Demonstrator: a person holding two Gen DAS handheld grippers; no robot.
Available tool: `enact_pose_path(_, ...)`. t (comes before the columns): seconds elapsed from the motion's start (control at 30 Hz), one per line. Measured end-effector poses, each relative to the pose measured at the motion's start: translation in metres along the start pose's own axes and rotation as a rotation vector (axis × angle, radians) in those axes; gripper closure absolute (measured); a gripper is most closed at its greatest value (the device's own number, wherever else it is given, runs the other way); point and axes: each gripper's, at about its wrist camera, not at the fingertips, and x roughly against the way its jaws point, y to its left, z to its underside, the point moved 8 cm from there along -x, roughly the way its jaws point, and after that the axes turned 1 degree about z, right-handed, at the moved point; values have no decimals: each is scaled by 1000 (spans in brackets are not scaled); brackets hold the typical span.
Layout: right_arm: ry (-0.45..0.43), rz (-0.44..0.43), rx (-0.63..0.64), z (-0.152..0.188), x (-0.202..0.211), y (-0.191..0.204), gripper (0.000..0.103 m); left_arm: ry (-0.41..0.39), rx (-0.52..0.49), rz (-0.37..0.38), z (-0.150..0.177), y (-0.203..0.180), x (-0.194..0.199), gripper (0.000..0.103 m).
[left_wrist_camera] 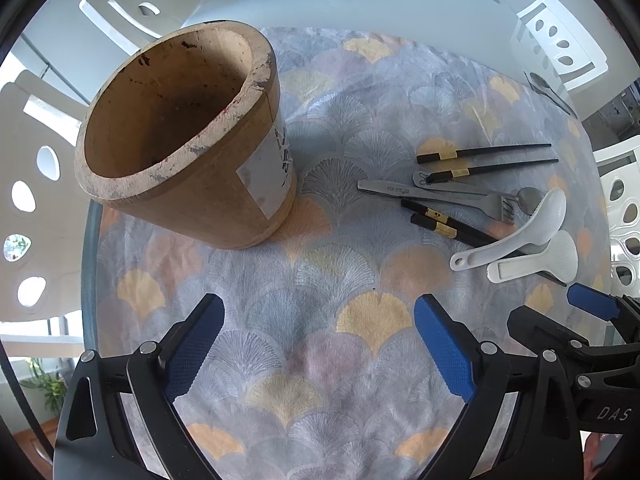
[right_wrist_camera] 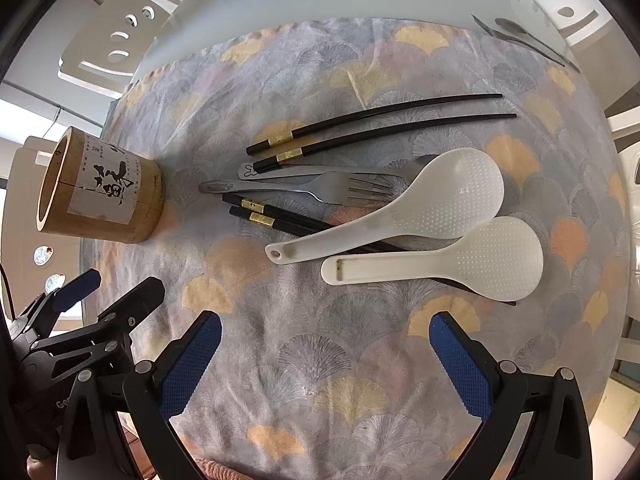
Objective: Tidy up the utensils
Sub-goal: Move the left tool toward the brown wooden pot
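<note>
Patterned cloth (right_wrist_camera: 320, 360) covers the worktop; both the left hand-held gripper (left_wrist_camera: 320, 344) and right hand-held gripper (right_wrist_camera: 324, 360) hover released, near cup (left_wrist_camera: 180, 140), chopsticks (right_wrist_camera: 380, 116), paddles (right_wrist_camera: 400, 208).

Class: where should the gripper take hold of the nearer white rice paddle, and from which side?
Probably the nearer rice paddle by its narrow handle, right gripper descending from above, jaws across the width; the handle lies flat and clear of the other utensils.
</note>
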Motion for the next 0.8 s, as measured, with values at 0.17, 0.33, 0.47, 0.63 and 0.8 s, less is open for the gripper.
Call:
enact_pose_path(0.17,0,-2,-1,2,0,1,0,-6,-1,-5,2,3,2,8)
enact_pose_path(0.33,6,-15,-4,3,-2,2,0,-7,2,-15,2,5,1,8)
enact_pose_path(0.47,15,-23,-7,5,-4,4,0,-10,6,-17,3,5,1,8)
enact_pose_path(0.63,17,-29,-18,5,-4,3,0,-4,13,-22,4,7,0,8)
enact_pose_path(0.8,31,-35,-32,6,-9,2,0,-10,18,-29,5,11,0,8)
